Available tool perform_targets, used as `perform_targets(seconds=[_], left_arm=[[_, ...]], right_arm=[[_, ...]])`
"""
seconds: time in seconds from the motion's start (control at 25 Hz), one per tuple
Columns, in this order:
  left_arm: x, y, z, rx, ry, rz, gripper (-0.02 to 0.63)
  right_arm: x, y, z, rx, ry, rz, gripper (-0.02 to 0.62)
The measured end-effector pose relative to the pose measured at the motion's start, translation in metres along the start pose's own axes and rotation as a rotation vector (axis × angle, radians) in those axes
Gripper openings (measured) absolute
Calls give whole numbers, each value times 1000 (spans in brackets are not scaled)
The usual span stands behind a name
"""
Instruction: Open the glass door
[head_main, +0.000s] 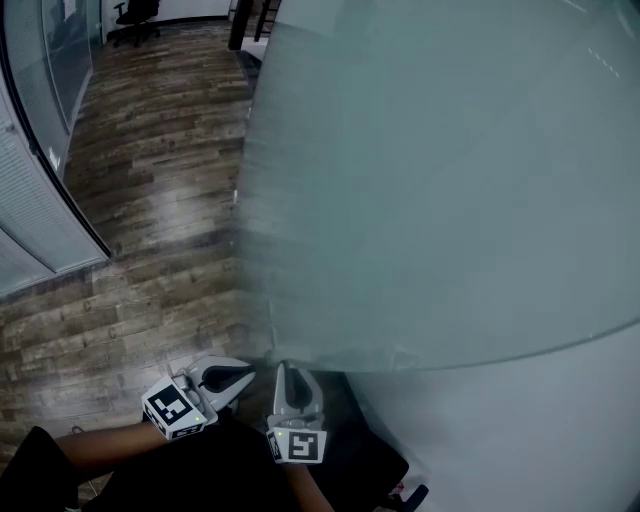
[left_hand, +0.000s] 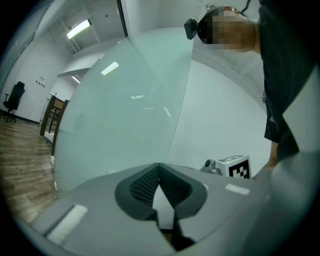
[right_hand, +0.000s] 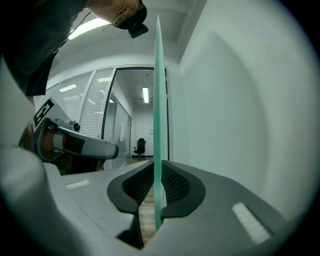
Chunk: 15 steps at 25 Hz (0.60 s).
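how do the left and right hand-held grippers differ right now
The right hand-held gripper is closed on the edge of the glass door; the left hand-held gripper holds nothing, its tips together. The right one looks along the pane's thin edge; the left one faces its frosted face. Both are grey with dark ribbed pads and sit close together beside the door.

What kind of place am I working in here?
Most likely an office: a frosted glass door, a wood-look plank floor, a wheeled desk chair further along, and slatted blinds at the side.

grey left hand-held gripper (head_main: 248, 374) and right hand-held gripper (head_main: 283, 369), black ribbed pads (right_hand: 173, 183)
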<state>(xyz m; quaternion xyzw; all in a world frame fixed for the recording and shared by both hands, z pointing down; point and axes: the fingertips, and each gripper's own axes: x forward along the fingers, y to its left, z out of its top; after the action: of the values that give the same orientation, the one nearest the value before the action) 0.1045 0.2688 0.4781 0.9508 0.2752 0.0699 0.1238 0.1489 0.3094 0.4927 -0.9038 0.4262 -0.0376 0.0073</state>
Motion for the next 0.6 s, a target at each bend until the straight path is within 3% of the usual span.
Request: perform_targets(seconds=[0.32,0.6], left_arm=[[26,-10,1,75,34,-118,-2],[36,9,10,53,15,-129,-2]], right_arm=[[-10,-28,-16,12,52,-90,48],[-18,-48,-15,67,57,-185,54]])
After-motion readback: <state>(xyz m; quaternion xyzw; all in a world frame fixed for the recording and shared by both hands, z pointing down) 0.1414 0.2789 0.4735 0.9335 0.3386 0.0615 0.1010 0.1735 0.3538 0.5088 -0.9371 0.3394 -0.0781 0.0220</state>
